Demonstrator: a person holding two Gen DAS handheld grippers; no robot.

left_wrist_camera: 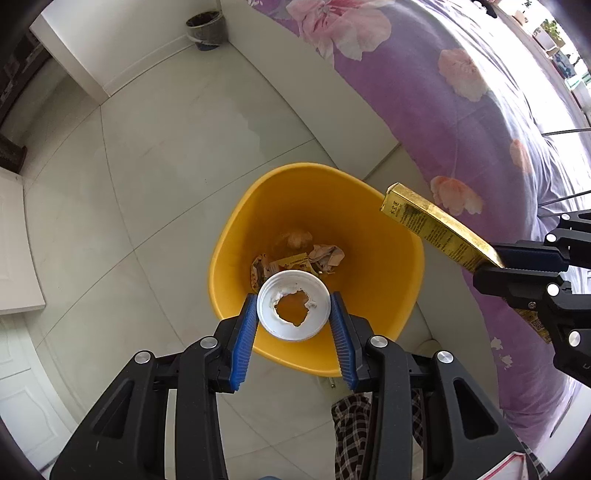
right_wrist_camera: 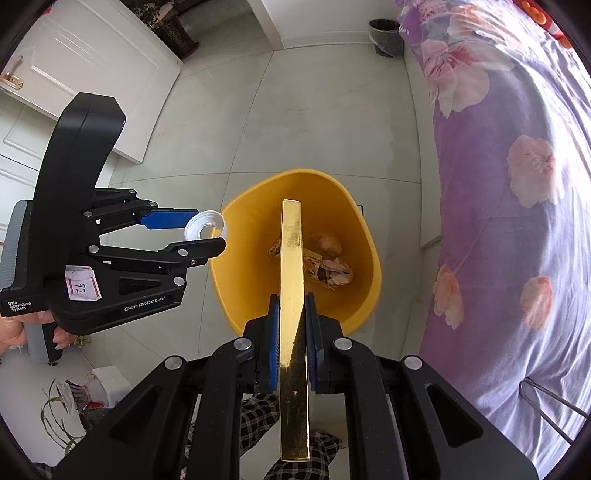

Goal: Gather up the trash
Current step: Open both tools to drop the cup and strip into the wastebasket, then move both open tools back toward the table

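Jaws of the left gripper (left_wrist_camera: 294,309) clamp a white cup (left_wrist_camera: 293,305) with a torn bottom; those of the right gripper (right_wrist_camera: 292,315) pinch a long gold box (right_wrist_camera: 293,295). Both pieces hang over the yellow bin (left_wrist_camera: 236,236) standing on the floor (crumpled wrappers (left_wrist_camera: 327,256) already lie inside). Beyond the right jaws spreads a purple floral bed (right_wrist_camera: 509,229). Far ahead stands a dark wastebasket (left_wrist_camera: 207,29).

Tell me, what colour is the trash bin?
The bin is bright yellow, seen best in the left wrist view.
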